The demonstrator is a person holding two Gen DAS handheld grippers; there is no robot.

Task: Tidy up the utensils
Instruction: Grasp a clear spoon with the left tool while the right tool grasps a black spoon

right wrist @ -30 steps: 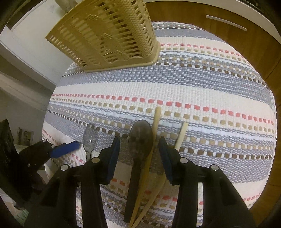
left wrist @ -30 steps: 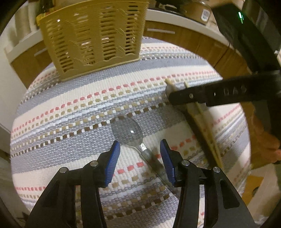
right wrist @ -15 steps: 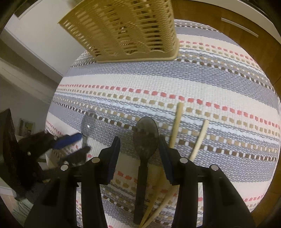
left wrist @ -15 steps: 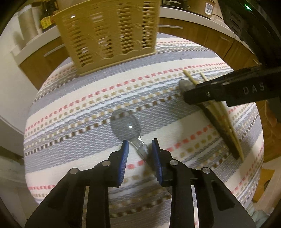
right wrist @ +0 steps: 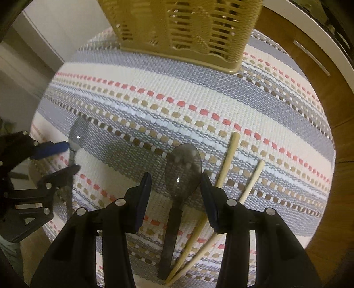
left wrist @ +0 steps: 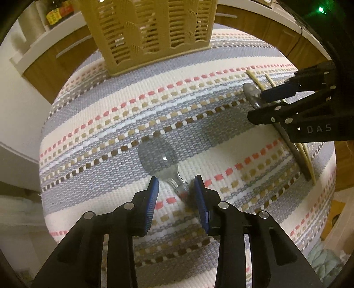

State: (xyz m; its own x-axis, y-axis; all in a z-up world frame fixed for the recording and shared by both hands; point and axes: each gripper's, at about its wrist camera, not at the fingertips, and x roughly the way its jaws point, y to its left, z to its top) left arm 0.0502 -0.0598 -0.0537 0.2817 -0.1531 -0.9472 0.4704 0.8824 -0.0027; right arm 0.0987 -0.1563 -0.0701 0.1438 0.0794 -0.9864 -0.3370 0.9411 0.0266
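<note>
A clear plastic spoon (left wrist: 159,162) lies on the striped mat (left wrist: 124,115). My left gripper (left wrist: 176,191) is open, its blue pads on either side of the spoon's neck; it also shows in the right wrist view (right wrist: 66,157). A dark spoon (right wrist: 180,175) lies between the open fingers of my right gripper (right wrist: 176,188), with two wooden chopsticks (right wrist: 230,159) beside it on the right. A tan slotted utensil basket (left wrist: 146,28) stands at the mat's far edge.
Wooden cabinet fronts (right wrist: 309,73) and a white counter edge run behind the mat. Bottles (left wrist: 55,13) stand on the counter at the far left. The mat's edge drops off near both grippers.
My left gripper closed partly around the clear spoon's neck, then widened a little. My right gripper moved back along the dark spoon, whose bowl now sits between the fingertips. The basket looks closer.
</note>
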